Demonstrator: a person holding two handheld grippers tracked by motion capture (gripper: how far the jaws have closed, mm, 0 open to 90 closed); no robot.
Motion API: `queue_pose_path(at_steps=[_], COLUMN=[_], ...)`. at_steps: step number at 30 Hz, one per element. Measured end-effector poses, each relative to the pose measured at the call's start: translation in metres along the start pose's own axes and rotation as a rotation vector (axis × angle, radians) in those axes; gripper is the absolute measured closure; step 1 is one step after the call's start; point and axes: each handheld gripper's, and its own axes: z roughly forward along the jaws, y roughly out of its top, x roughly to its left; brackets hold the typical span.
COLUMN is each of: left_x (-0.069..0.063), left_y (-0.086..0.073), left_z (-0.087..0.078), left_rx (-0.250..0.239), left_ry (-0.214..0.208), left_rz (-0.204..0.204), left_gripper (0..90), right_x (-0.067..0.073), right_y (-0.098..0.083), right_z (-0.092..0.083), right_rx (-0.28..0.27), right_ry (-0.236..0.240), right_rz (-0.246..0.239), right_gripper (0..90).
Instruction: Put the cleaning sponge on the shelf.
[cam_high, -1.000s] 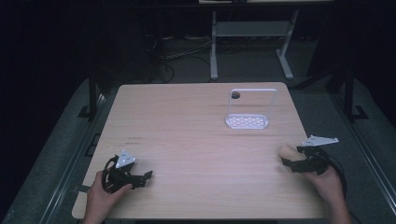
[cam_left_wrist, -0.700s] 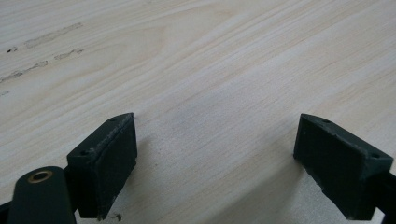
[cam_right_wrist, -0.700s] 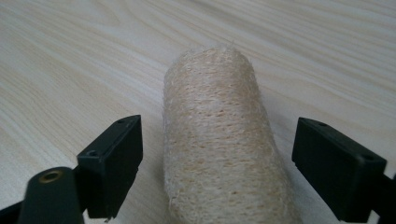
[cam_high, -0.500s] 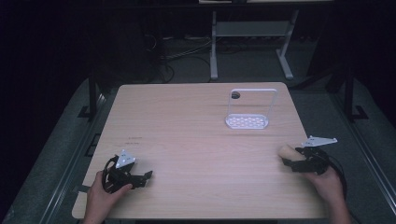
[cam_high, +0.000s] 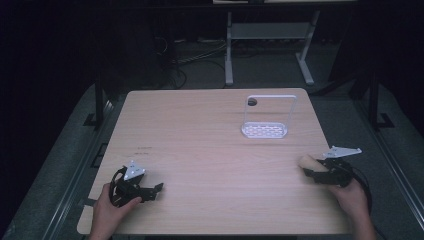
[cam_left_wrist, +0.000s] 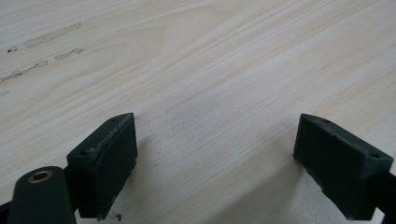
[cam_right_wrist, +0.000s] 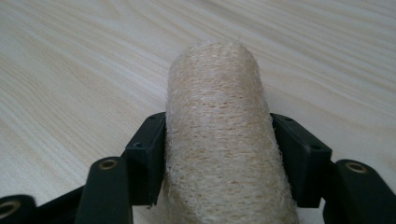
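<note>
Dark room, pale wood table, white rack far right, cables on floor

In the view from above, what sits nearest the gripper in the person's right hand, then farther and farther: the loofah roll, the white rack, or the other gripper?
From the right gripper:
1. Loofah roll: between its jaws, which have just been closing on it, at the table's right edge.
2. White rack: farther back on the table, towards the middle.
3. Left gripper: across the table, near its left front corner.
</note>
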Motion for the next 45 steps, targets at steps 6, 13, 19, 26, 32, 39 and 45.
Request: queue_pose_path(at_steps=[6,13,19,26,32,39,45], left_x=[0.000,0.000,0.000,0.000,0.000,0.000,0.000], left_y=[0.000,0.000,0.000,0.000,0.000,0.000,0.000], left_z=[0.000,0.000,0.000,0.000,0.000,0.000,0.000], left_rx=[0.000,0.000,0.000,0.000,0.000,0.000,0.000], left_ry=[0.000,0.000,0.000,0.001,0.000,0.000,0.001], left_rz=[0.000,0.000,0.000,0.001,0.000,0.000,0.001], left_gripper=[12.9,12.8,12.9,12.8,12.9,12.9,12.9], right_x=[0.000,0.000,0.002,0.005,0.008,0.011,0.014], right_y=[0.000,0.002,0.006,0.015,0.020,0.027,0.033], right_z=[-0.001,-0.005,-0.010,-0.013,-0.013,-0.013,-0.012], right_rx=[0.000,-0.019,-0.033,-0.055,-0.057,-0.067,-0.073], right_ry=[-0.001,-0.003,-0.005,0.000,0.006,0.010,0.018], right_rz=[0.002,0.012,0.018,0.013,0.014,0.001,-0.012], right_gripper=[41.7,41.9,42.0,42.0,42.0,42.0,42.0])
